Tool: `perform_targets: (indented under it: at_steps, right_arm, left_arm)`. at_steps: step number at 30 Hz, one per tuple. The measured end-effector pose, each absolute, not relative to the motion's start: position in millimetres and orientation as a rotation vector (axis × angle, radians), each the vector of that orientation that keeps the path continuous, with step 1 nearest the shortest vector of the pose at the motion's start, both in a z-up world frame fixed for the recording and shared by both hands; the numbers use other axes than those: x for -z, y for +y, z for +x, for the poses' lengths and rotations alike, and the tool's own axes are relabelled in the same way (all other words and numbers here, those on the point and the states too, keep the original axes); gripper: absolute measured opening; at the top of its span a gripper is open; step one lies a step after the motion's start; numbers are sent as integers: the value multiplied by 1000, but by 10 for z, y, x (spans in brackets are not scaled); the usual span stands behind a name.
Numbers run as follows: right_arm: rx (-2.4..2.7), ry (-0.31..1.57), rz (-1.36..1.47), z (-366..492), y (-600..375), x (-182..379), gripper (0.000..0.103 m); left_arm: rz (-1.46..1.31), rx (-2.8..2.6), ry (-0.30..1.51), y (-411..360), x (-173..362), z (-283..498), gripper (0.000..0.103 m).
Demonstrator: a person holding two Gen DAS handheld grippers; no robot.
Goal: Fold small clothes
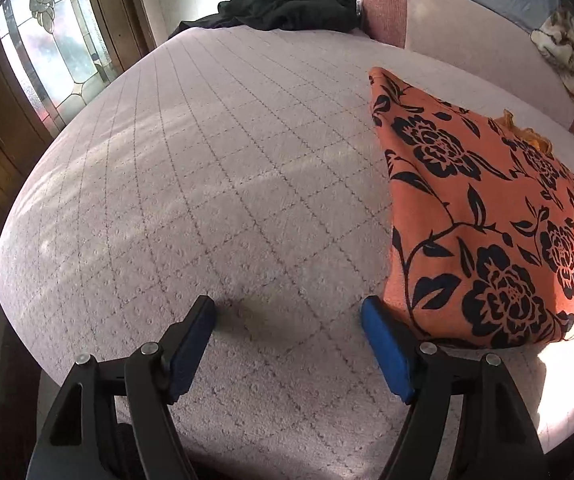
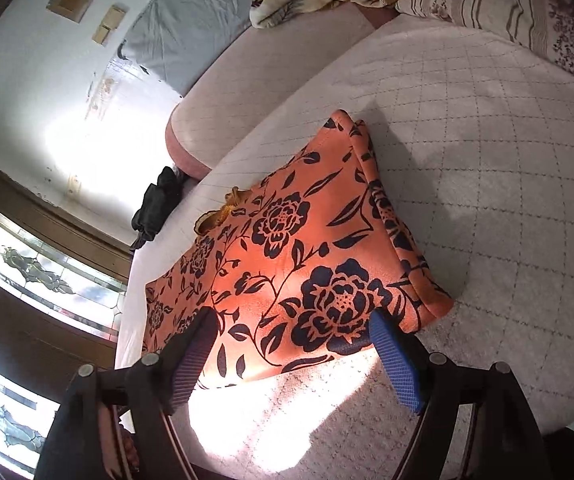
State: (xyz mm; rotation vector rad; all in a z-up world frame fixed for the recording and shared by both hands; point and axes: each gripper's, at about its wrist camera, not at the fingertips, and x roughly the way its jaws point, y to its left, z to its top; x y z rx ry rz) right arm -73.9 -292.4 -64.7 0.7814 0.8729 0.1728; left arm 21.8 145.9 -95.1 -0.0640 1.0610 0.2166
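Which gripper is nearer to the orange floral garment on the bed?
Right. The right gripper hangs open directly over the near edge of the orange floral garment. The left gripper is open over bare quilted bedspread, beside the garment's side edge.

Both wrist views look steeply down, close, sharing the orange cloth.

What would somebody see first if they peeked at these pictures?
The orange cloth with black flowers grabs the eye first, lying folded on the pale pink quilted bed cover with sunlight across its near edge. The right gripper hangs open just over that near edge, and the left gripper stands open beside the cloth over bare quilt. Far off, a crumpled dark green garment lies at the bed's end.
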Motion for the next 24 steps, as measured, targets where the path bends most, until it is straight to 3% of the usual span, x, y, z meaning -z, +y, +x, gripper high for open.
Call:
perform_targets:
  at_steps: [9,12,15,16,21,24]
  right_arm:
    - [-265,840,793,-451,-2808,407,81]
    - [-293,859,808,-221,-2769,466,81]
    - [-199,1001,851,24,-2855,857,81]
    - [-195,1020,896,54,-2890,925,82]
    - [-318,939,799,346,-2812,510,82]
    - [-295,937,784,793,-2901,595,82]
  left_arm:
    - [-130,-67,897,1156,427,327,76]
    - [-125,5,918,935,554,487,79]
    - [-45,-56,1073,802,1005,606,80]
    - [-69,-55,1043,833,1028,570,82]
    - [-36,-53,1011,802,1010,541,85]
    - [-45,-52,1009,807,1024,548,85]
